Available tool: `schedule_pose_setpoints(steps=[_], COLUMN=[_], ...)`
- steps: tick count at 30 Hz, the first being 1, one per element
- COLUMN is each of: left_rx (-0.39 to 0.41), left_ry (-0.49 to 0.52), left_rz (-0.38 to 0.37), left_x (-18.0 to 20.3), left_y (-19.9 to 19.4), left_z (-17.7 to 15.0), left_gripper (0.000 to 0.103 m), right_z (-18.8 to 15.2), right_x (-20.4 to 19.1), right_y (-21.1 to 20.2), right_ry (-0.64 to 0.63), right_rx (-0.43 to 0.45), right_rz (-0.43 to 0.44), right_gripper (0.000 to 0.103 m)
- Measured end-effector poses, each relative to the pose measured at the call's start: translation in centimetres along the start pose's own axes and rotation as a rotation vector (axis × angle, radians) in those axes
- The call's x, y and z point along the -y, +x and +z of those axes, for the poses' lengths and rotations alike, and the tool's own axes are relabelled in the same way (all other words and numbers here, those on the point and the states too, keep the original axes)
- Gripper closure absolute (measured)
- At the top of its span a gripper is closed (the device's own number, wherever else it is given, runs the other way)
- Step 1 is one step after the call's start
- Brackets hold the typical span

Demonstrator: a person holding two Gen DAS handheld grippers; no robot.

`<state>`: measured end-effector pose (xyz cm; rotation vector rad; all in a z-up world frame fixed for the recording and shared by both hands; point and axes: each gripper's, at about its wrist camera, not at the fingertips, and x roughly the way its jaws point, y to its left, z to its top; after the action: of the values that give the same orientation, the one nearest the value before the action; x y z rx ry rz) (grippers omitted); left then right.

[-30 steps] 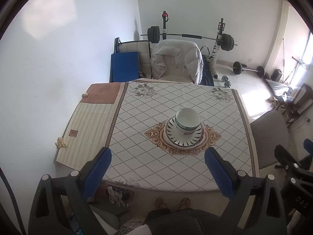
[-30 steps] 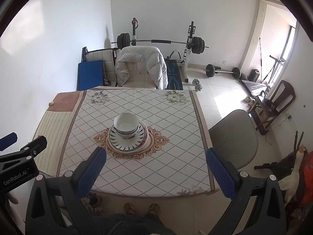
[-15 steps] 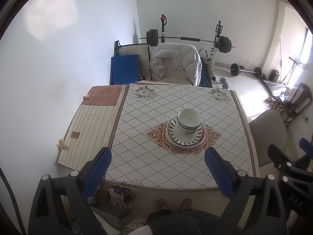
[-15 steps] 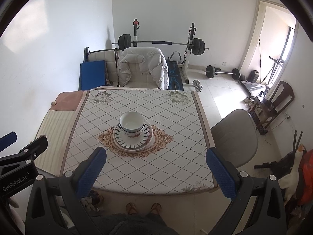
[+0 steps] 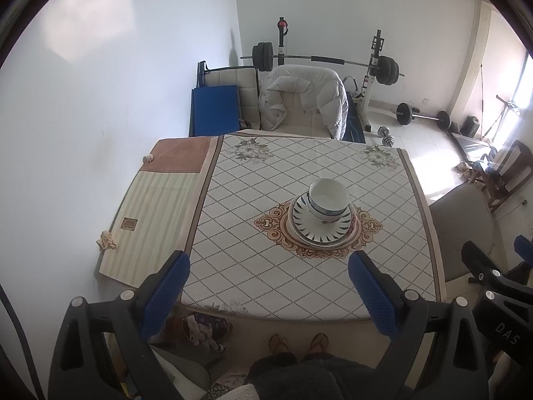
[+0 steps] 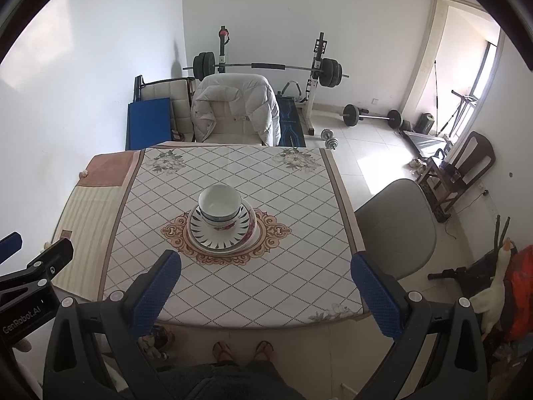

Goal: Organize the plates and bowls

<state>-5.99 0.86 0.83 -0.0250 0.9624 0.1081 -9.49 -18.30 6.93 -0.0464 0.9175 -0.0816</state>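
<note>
Bowls (image 5: pixel 328 200) stacked on plates (image 5: pixel 321 223) mid-worktop (image 5: pixel 266 266), bare cloth all round; left tool (image 5: pixel 269 268) and right tool (image 6: pixel 266 266) released, pulled farther back and higher than before.

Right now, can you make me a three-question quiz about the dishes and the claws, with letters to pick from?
1. Where does the stack of dishes stand?
A. in the middle of the table, on the ornate medallion
B. on the grey chair
C. on the floor by the dumbbells

2. What colour are the pads on the claws?
A. red
B. blue
C. yellow

3. What is the left claw doing?
A. shut on a bowl
B. open, holding nothing
C. shut on a plate

Answers:
1. A, since the plates with the white bowl on top stand on the medallion at the centre of the tablecloth.
2. B, since both claws show blue ribbed pads.
3. B, since its fingers stand wide apart with only the table between them; the right claw looks the same.
</note>
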Motion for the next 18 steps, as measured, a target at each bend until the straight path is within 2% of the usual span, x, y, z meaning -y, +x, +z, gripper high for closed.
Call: schedule_pose_setpoints(steps=[18], left_rx=[-0.037], left_ry=[0.013], left_rz=[0.001], left_x=[0.2], left_y=[2.2], left_z=[0.4], left_gripper=[0.006], right_z=[0.6], right_x=[0.3], right_y=[2.6], right_ry=[0.021], right_rx=[-0.043], right_rz=[-0.012], right_gripper=[0.0])
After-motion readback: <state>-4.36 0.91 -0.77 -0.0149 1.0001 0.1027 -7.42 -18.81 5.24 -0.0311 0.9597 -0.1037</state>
